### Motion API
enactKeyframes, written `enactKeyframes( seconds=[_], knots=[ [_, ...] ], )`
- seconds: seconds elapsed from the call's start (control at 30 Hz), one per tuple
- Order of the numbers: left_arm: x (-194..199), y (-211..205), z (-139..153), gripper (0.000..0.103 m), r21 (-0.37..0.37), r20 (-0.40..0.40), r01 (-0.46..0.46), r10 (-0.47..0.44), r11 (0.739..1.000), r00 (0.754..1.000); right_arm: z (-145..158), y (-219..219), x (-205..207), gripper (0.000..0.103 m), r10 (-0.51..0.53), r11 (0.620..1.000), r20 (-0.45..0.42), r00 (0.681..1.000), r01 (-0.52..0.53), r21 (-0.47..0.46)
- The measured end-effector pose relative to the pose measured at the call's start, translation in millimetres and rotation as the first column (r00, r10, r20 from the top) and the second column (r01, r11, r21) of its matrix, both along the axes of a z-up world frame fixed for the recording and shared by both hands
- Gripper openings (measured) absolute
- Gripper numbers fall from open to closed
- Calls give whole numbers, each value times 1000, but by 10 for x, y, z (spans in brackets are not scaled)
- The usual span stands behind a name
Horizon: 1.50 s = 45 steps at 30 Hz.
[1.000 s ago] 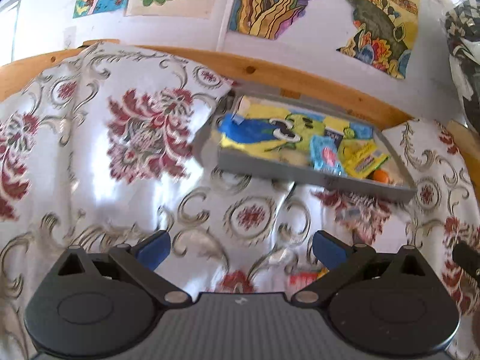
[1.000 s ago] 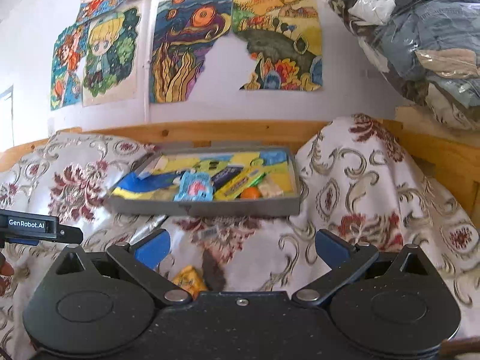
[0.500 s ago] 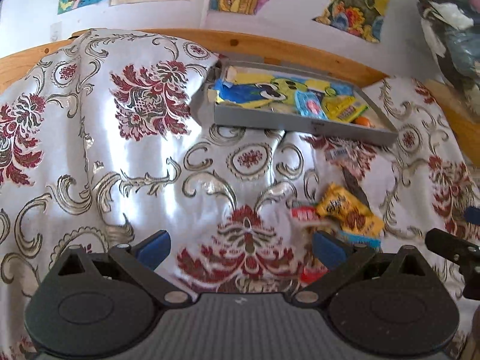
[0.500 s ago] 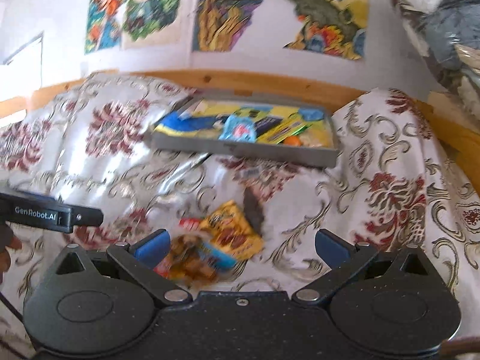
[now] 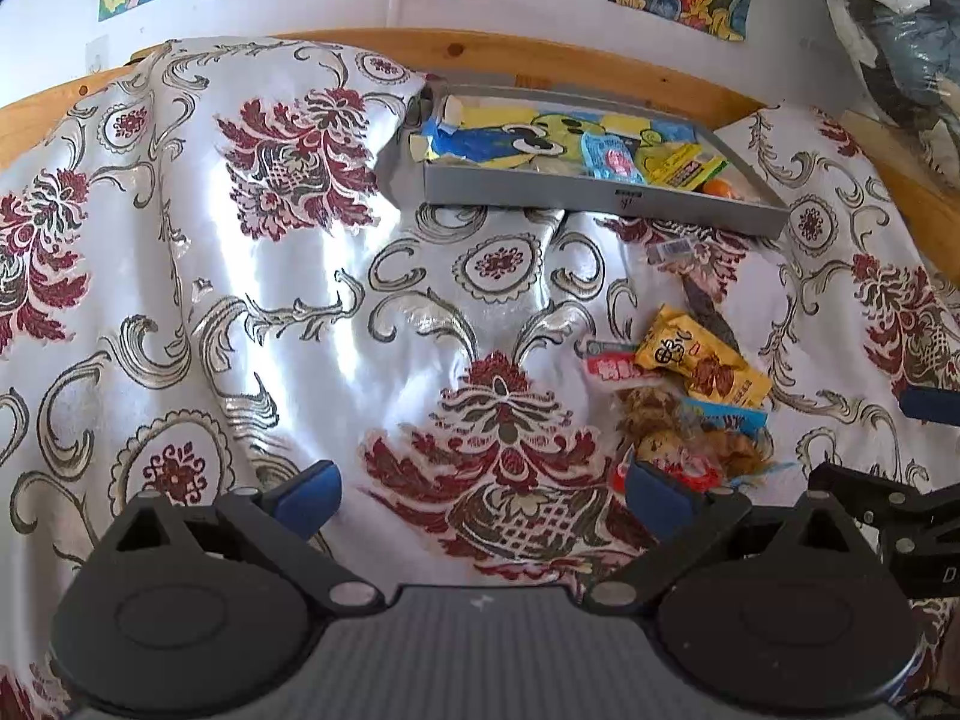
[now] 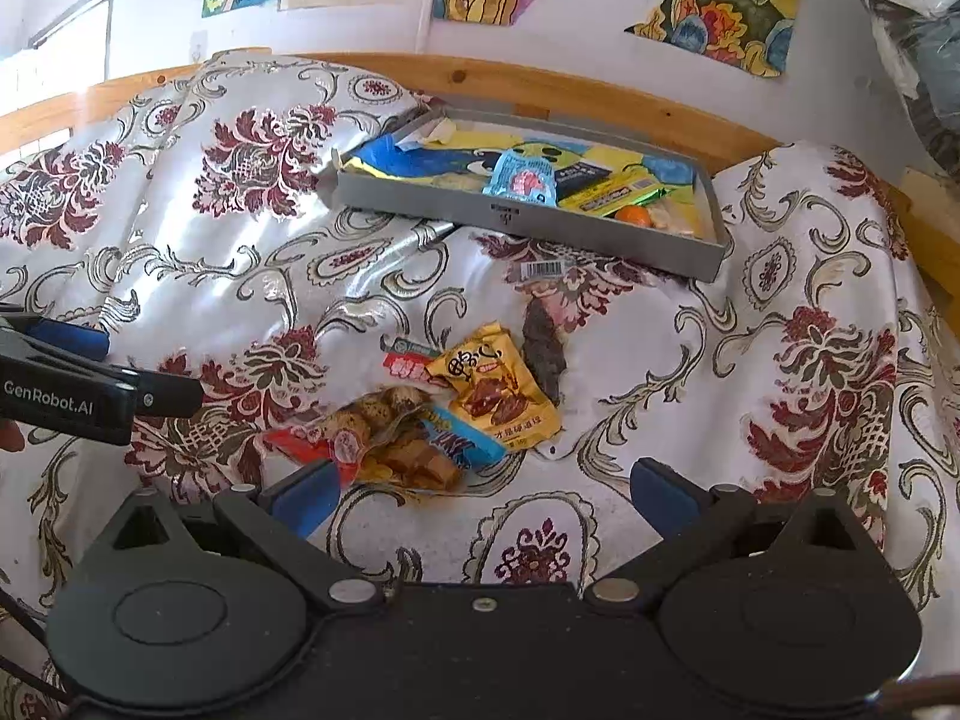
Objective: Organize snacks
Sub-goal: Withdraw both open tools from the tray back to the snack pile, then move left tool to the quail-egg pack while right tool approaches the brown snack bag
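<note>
A grey tray [image 5: 600, 195] [image 6: 528, 228] with several snack packets in it lies at the far side of the patterned cloth. A loose pile of snacks lies nearer: a yellow packet [image 5: 702, 360] [image 6: 498, 390], a red-and-white packet [image 5: 615, 369] [image 6: 405, 365], a clear bag of brown pieces [image 5: 690, 438] [image 6: 384, 432] and a dark packet [image 6: 543, 348]. My left gripper [image 5: 480, 495] is open, empty, with the pile just beyond its right finger. My right gripper [image 6: 480, 495] is open, empty, and the pile lies just past its left finger.
The floral cloth [image 5: 240, 300] is rumpled and covers the whole surface. A wooden rail [image 5: 540, 60] runs behind the tray, under a wall with paintings. A barcode label [image 6: 543, 269] lies before the tray. Bagged clothes [image 5: 900, 30] hang at the upper right.
Both grippers have tipped down and drawn back from the tray, so the loose snack pile has come into full view close to the fingers. Both stay open.
</note>
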<state>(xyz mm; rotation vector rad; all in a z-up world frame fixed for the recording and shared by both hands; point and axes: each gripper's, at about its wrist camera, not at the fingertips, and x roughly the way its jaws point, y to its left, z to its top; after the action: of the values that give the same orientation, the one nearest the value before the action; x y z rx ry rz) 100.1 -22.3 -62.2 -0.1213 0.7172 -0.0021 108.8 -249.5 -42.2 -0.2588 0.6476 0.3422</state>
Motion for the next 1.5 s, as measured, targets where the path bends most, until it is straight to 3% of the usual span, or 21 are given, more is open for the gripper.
enactKeyframes(
  seconds=[0.53, 0.93, 1.13, 1.23, 1.37, 1.5],
  knots=[
    [54, -59, -62, 102, 25, -18, 12, -11, 1000, 1000, -74, 7, 113, 102, -10, 1000, -63, 998, 10, -9],
    [179, -81, -31, 102, -12, -9, 26, -26, 1000, 1000, -62, -93, 310, 102, -15, 997, -109, 994, 22, 69],
    [304, -131, 31, 102, 56, 2, 62, -62, 997, 998, -25, -35, 404, 102, 87, 996, -29, 996, -87, -12],
    [386, -148, 52, 102, 72, -9, 80, -79, 994, 997, -55, -28, 470, 102, 144, 989, -31, 989, -145, -41],
    [519, -168, 92, 102, 49, -32, 113, -111, 992, 993, -126, -67, 580, 102, 217, 976, -93, 972, -218, -5],
    [664, -207, 113, 102, 3, -60, 149, -149, 989, 987, -170, -44, 640, 102, 273, 961, -96, 957, -275, -14]
  ],
)
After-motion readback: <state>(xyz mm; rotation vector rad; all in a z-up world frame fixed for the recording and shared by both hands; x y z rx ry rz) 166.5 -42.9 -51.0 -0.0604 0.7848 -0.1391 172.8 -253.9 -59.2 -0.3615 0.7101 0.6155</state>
